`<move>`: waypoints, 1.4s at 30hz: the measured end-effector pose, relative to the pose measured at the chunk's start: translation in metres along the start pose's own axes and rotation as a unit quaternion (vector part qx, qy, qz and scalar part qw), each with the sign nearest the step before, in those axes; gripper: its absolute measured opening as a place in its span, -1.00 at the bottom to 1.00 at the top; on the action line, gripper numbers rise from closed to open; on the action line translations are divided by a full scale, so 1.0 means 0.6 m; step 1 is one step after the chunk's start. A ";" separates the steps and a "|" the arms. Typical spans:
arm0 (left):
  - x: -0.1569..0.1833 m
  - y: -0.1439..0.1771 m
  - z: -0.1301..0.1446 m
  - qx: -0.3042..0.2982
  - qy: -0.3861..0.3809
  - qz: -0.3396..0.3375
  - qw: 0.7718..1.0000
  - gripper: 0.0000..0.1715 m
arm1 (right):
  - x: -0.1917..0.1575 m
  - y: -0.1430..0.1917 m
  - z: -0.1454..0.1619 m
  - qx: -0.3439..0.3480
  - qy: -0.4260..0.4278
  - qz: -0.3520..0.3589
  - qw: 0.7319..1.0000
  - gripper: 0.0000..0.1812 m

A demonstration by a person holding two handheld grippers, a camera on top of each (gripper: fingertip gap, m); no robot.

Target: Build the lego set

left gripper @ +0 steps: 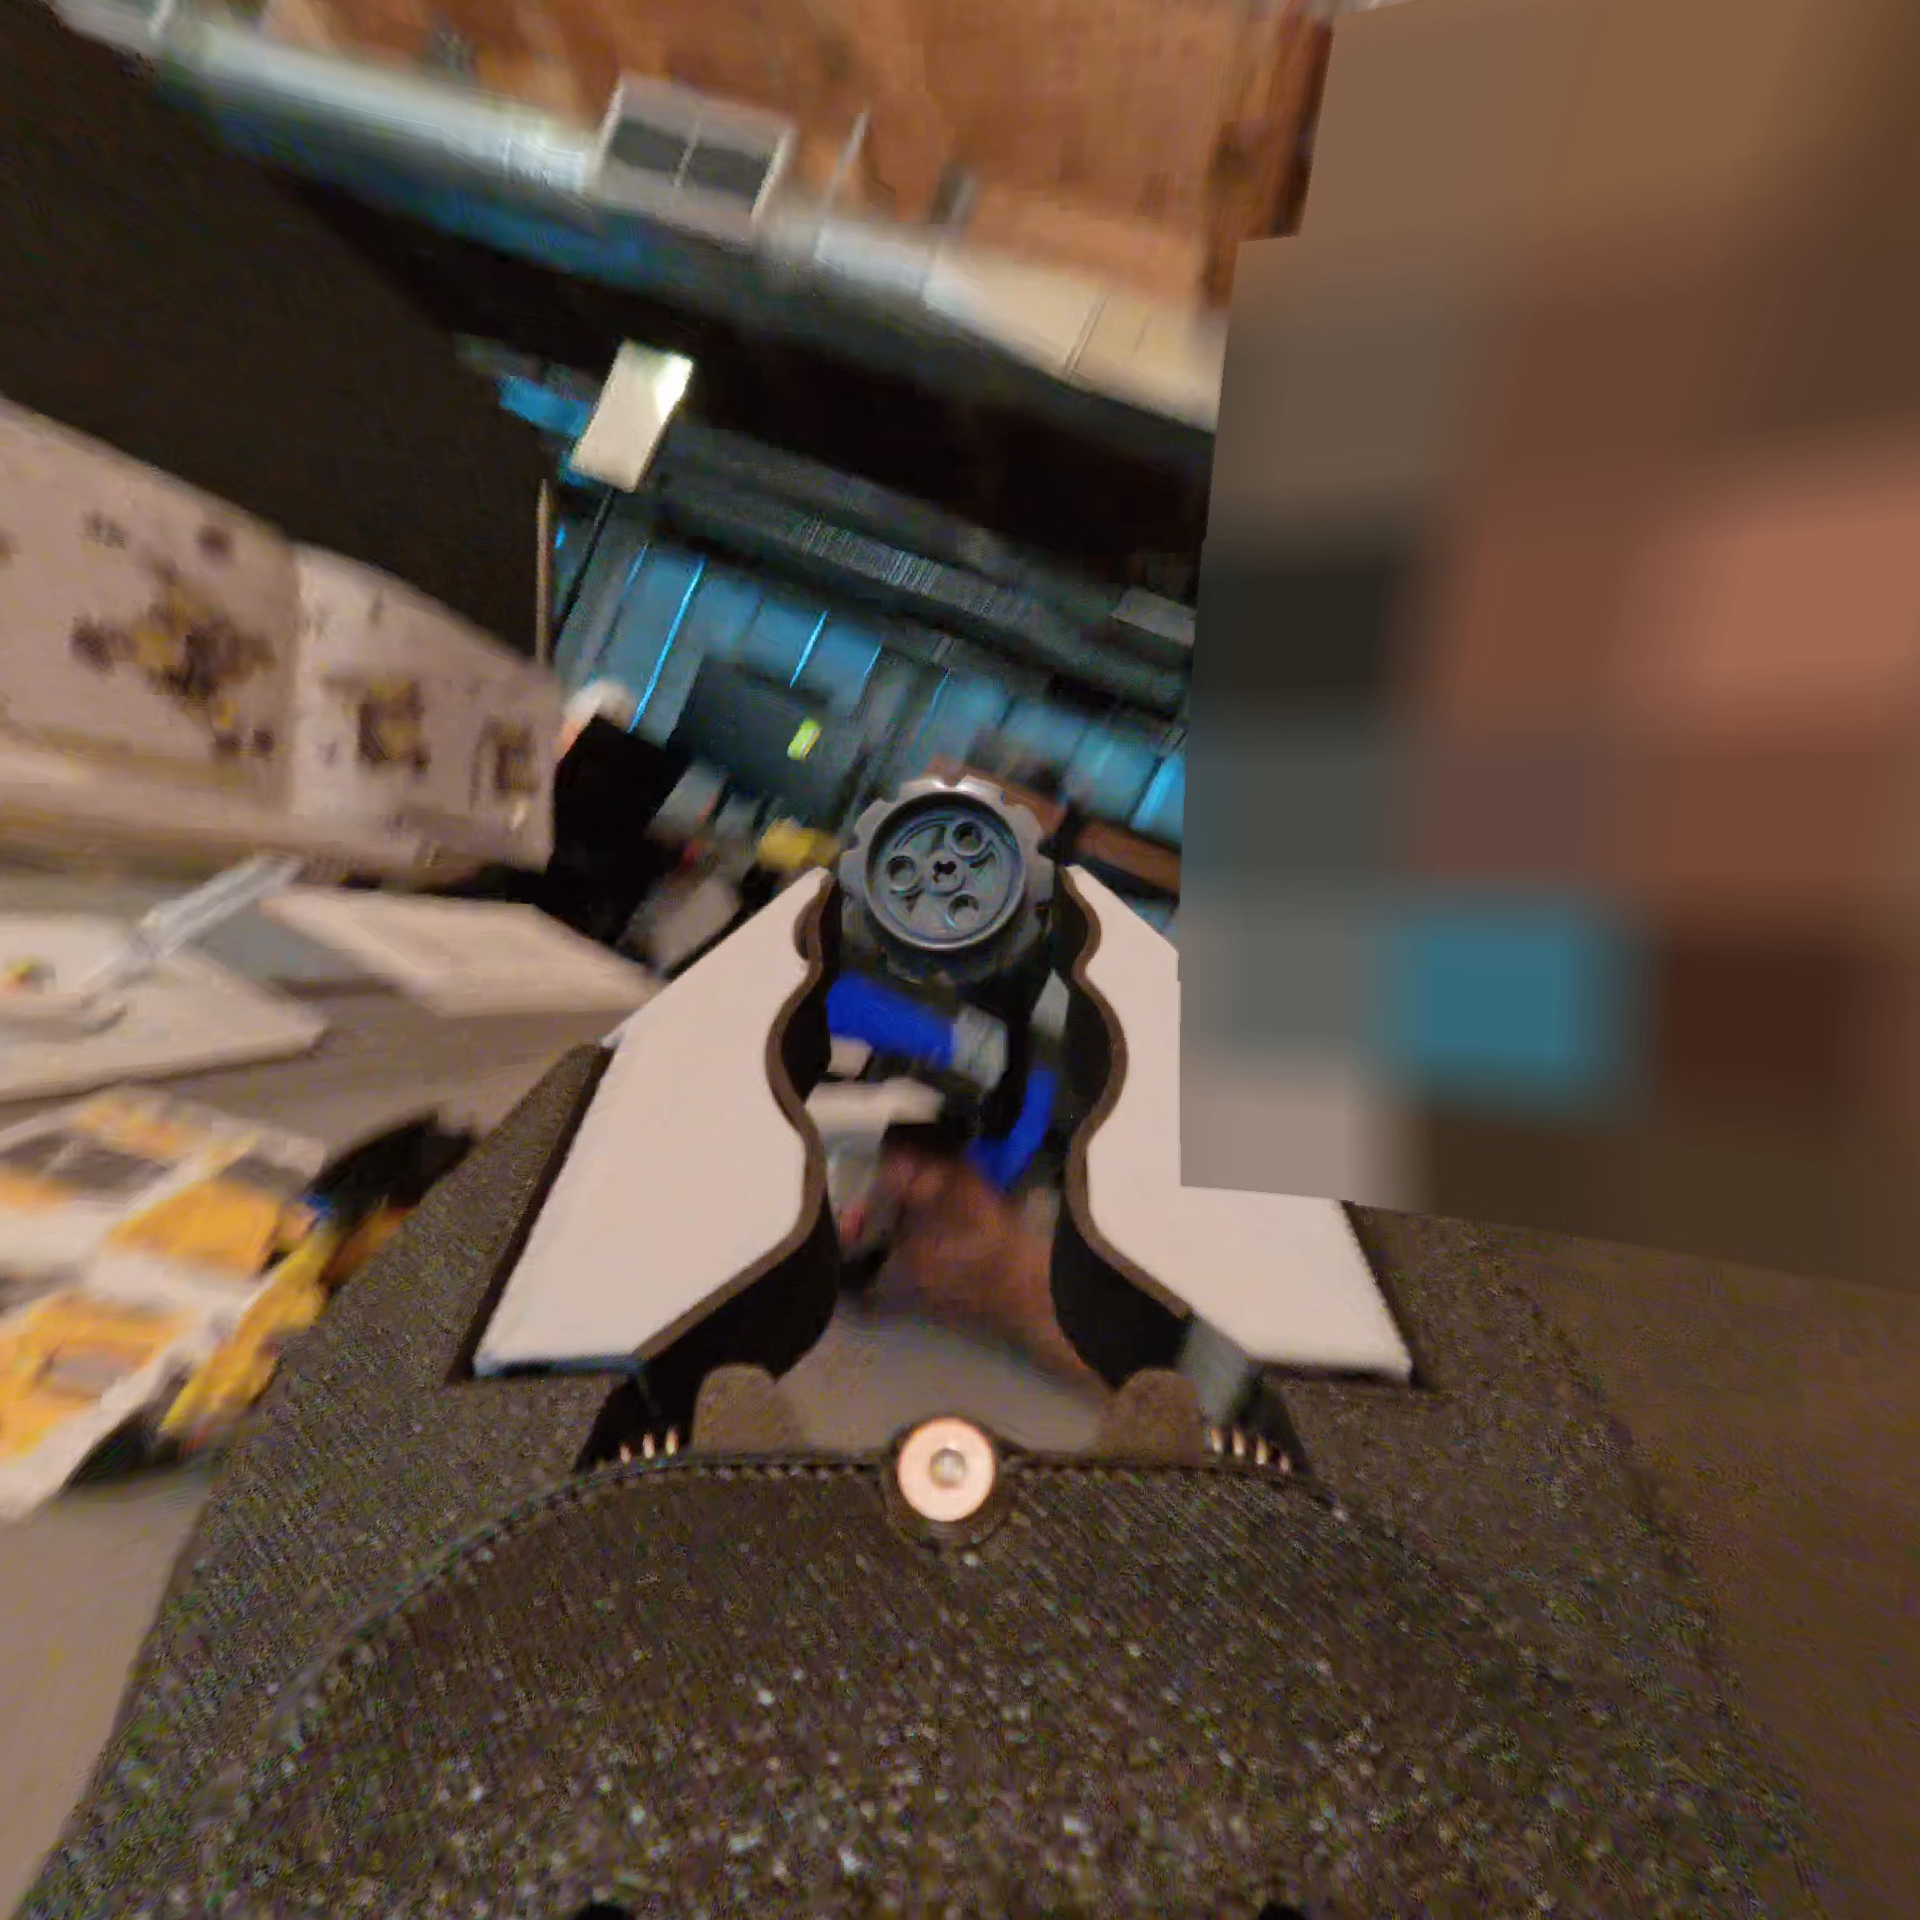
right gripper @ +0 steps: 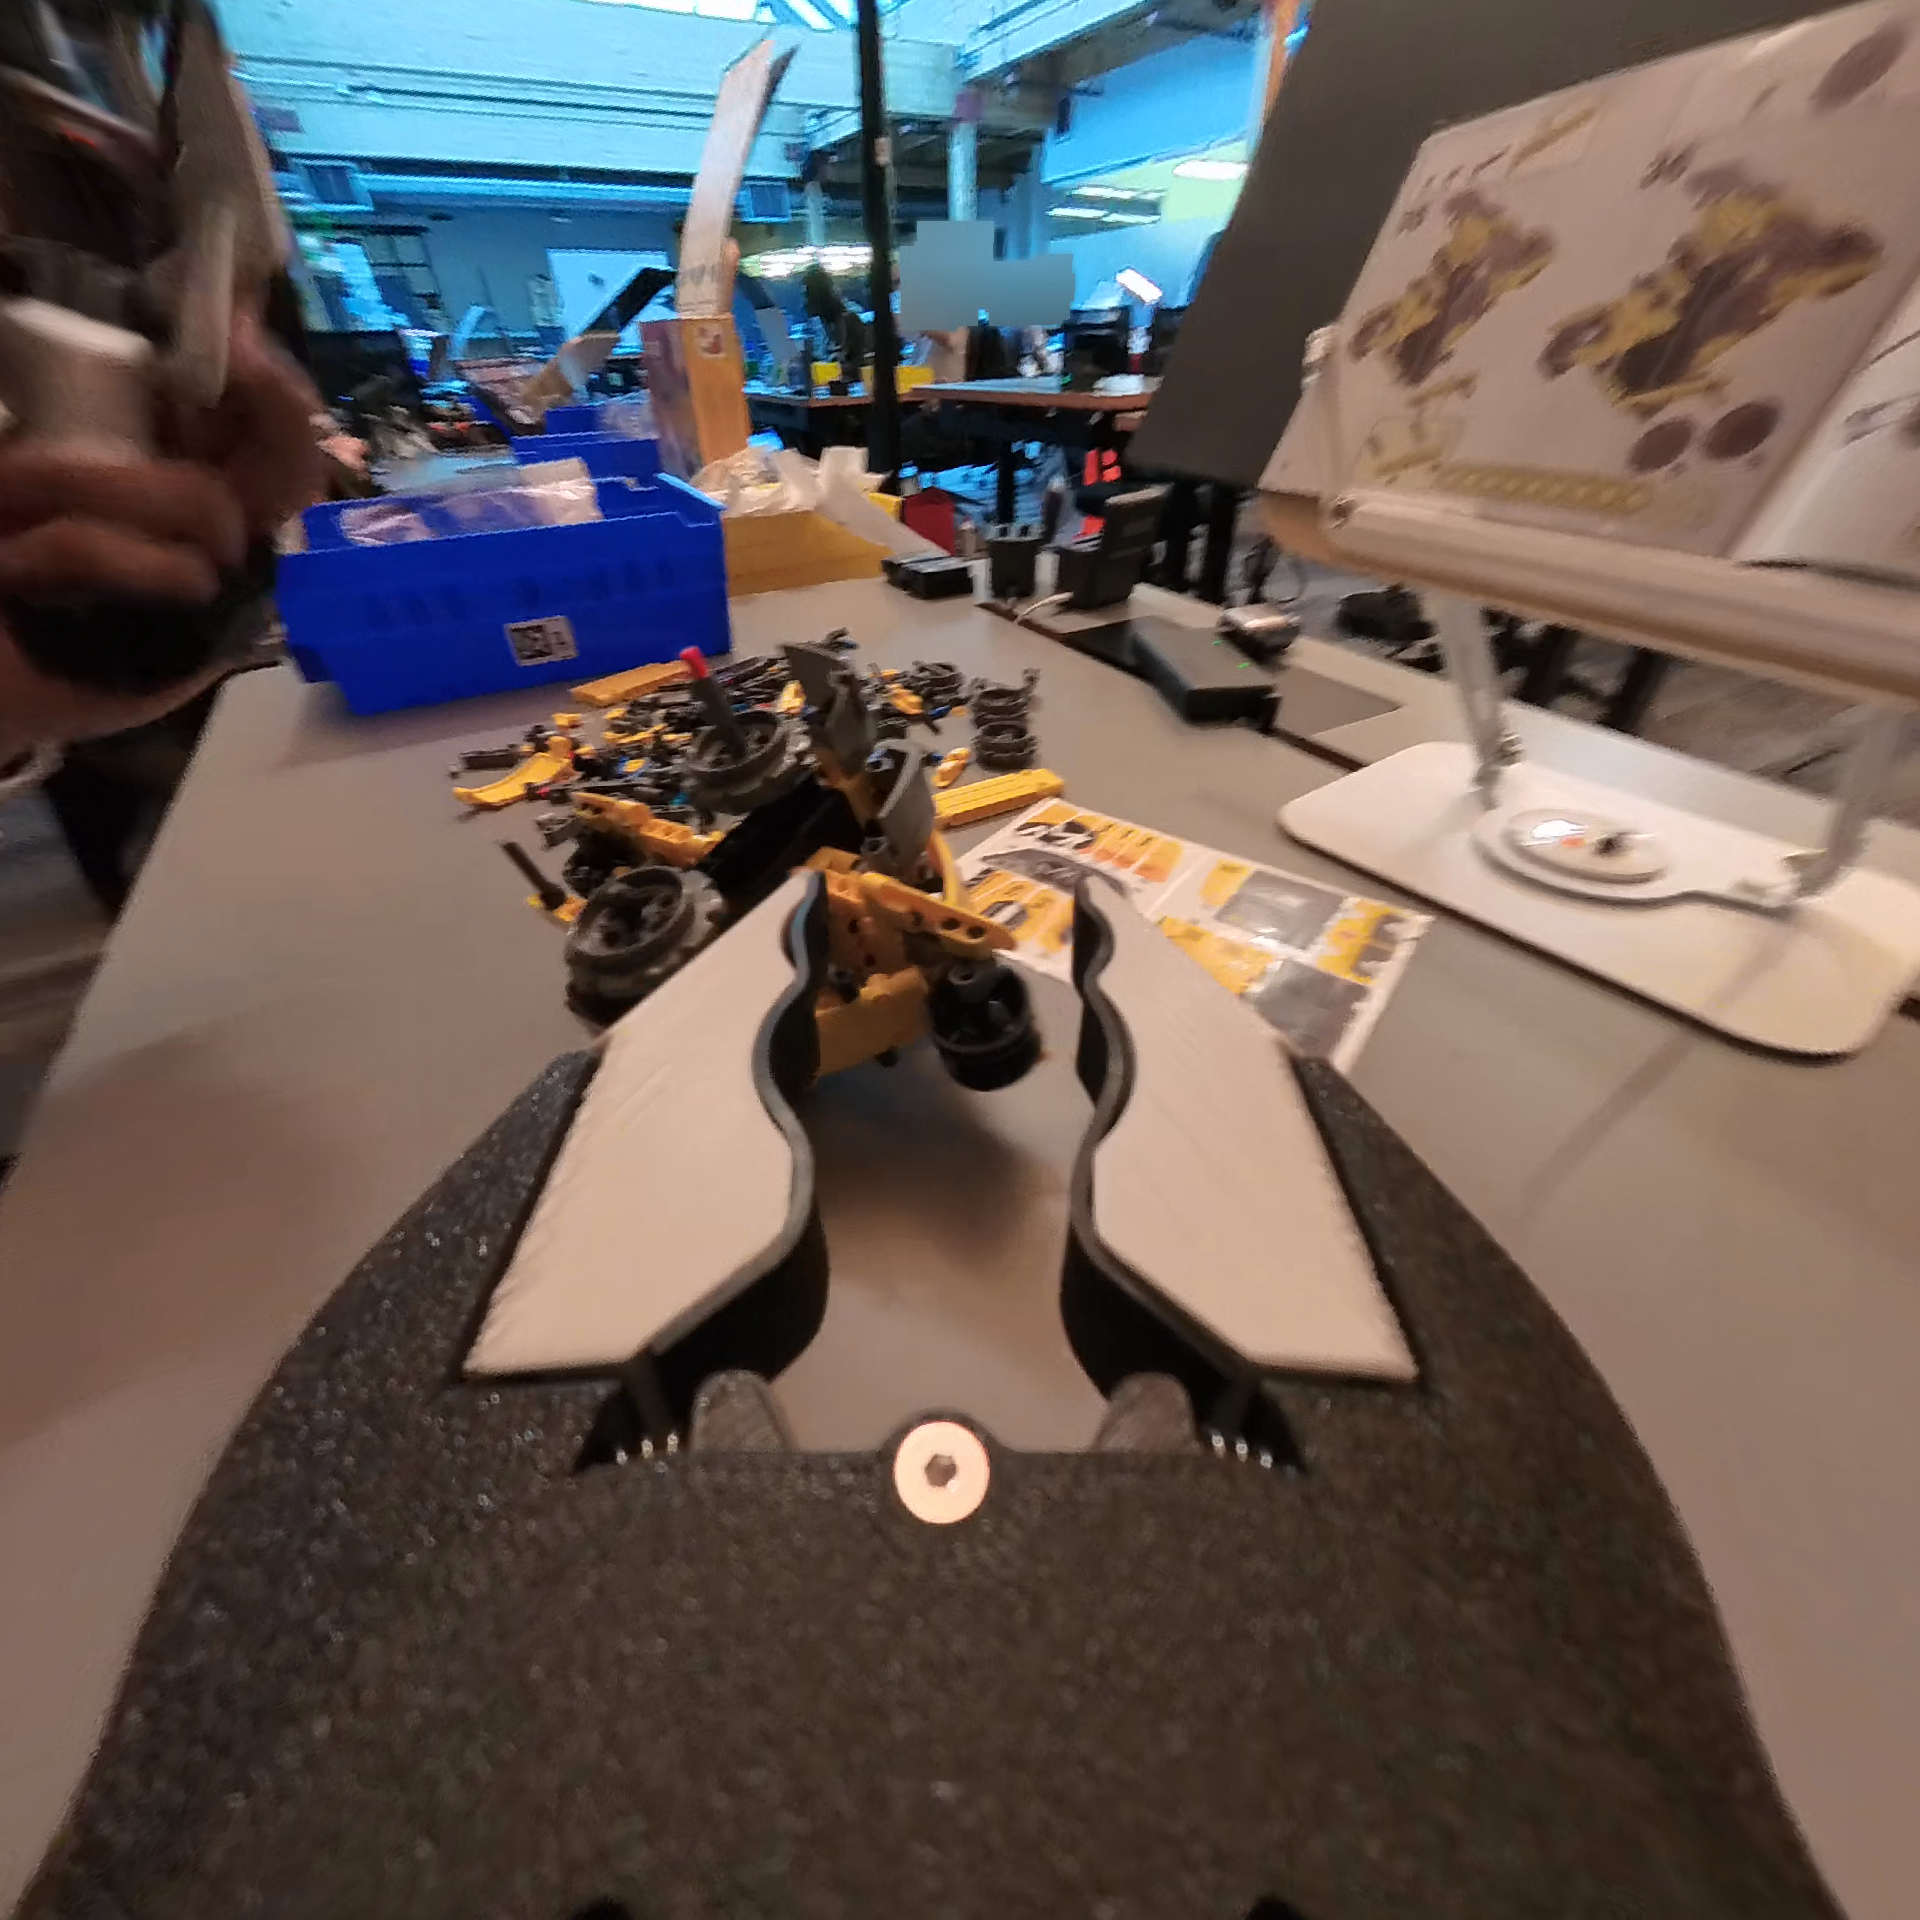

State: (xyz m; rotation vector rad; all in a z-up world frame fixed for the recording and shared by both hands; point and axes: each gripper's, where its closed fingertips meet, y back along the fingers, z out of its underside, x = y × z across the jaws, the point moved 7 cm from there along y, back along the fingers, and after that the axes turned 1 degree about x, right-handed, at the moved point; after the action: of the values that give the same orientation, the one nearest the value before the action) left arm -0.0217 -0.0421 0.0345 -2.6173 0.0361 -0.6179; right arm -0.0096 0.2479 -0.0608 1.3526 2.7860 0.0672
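My left gripper [left gripper: 940,894] is raised off the table and shut on a dark grey toy wheel hub [left gripper: 943,871] whose round face points at the camera. Blue pins [left gripper: 894,1023] and small grey parts hang below it between the fingers. The view is blurred. My right gripper [right gripper: 940,940] is open and empty, low over the grey table [right gripper: 312,997]. Its tips flank the near end of a half-built yellow and black toy vehicle [right gripper: 821,883] with black wheels [right gripper: 634,930]. Behind it lies a heap of loose yellow and black parts [right gripper: 748,717].
A sticker sheet [right gripper: 1195,914] lies right of the vehicle. A white stand [right gripper: 1621,862] holds an open instruction booklet [right gripper: 1621,281] at the right. A blue bin [right gripper: 509,592] stands at the back left. A person's hand [right gripper: 114,540] with the other gripper shows at the far left.
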 end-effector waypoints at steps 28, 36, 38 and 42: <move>-0.014 -0.049 0.344 -0.467 -0.212 -0.188 0.838 -0.54 | -0.160 0.048 0.101 -0.233 -0.143 -0.113 0.955 -0.59; 0.009 -0.048 0.325 -0.432 -0.308 -0.207 0.822 -0.54 | -0.161 0.031 0.088 -0.180 -0.273 -0.152 0.933 -0.69; 0.015 -0.048 0.318 -0.421 -0.332 -0.214 0.817 -0.54 | -0.160 0.027 0.085 -0.169 -0.290 -0.149 0.930 -0.83; 0.025 -0.042 0.301 -0.384 -0.355 -0.221 0.823 -0.54 | -0.163 0.020 0.069 -0.149 -0.307 -0.164 0.926 -0.88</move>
State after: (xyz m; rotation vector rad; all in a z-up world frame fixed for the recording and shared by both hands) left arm 0.0678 0.0545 -0.0925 -3.5006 -0.7092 0.3972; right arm 0.0628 0.1791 -0.0994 0.6691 2.2983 0.0418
